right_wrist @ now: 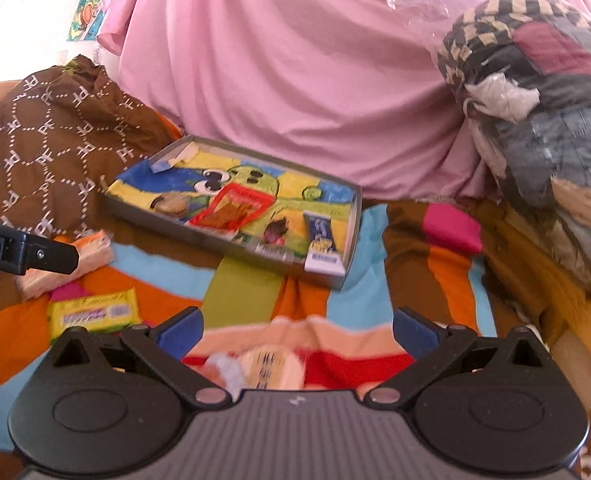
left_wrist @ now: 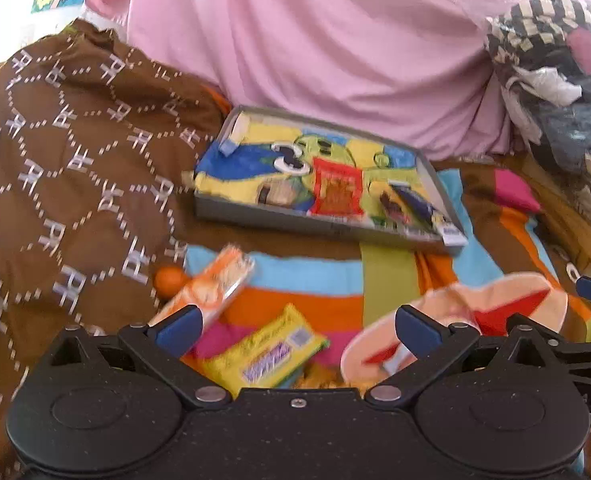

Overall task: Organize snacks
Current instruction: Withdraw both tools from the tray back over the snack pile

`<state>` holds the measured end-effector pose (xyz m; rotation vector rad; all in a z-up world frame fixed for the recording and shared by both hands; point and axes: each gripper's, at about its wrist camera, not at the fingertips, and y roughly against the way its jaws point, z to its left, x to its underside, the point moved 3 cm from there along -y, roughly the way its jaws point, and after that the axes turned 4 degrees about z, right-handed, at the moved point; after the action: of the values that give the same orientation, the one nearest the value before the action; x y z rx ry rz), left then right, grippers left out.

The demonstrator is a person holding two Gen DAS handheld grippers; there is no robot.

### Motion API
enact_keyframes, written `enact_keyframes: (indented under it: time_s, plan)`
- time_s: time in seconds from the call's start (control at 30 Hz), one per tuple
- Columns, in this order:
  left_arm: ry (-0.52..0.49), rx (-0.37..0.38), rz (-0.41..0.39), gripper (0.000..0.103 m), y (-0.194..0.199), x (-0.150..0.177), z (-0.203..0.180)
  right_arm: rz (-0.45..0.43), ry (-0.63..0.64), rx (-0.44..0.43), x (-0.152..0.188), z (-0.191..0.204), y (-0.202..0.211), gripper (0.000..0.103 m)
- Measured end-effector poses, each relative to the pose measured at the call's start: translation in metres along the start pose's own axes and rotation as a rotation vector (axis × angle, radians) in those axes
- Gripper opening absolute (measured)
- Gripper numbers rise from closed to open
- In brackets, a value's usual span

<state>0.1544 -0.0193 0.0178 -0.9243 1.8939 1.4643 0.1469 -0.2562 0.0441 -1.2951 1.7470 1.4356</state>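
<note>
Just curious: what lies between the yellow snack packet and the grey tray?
Only bare striped blanket, no snacks; the right wrist view shows it between the yellow packet and the tray.

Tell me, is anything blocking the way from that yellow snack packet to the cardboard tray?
Nothing visible does. The yellow packet lies on the striped blanket, and only bare blanket shows between it and the tray. The open left gripper hovers over the packet.

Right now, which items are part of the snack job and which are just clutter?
Job: tray, red packet, blue bar, yellow packet, orange packet, peach packet.
Clutter: brown cloth, pink sheet, clothes pile.
</note>
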Motion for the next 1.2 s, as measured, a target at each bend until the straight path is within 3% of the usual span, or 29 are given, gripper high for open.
enact_keyframes:
  time_s: [0.2, 0.67, 1.2]
  plan:
    - [0.004, -0.010, 0.037, 0.102, 0.010, 0.023, 0.003, 0.036, 0.011, -0.032, 0.026, 0.003, 0.020, 0.103]
    - [-0.072, -0.044, 0.217, 0.102, 0.010, 0.073, 0.008, 0.218, 0.003, -0.170, 0.072, 0.019, 0.026, 0.103]
    - [-0.161, -0.056, 0.283, 0.102, 0.010, 0.069, 0.012, 0.248, 0.004, -0.215, 0.077, 0.019, 0.011, 0.103]
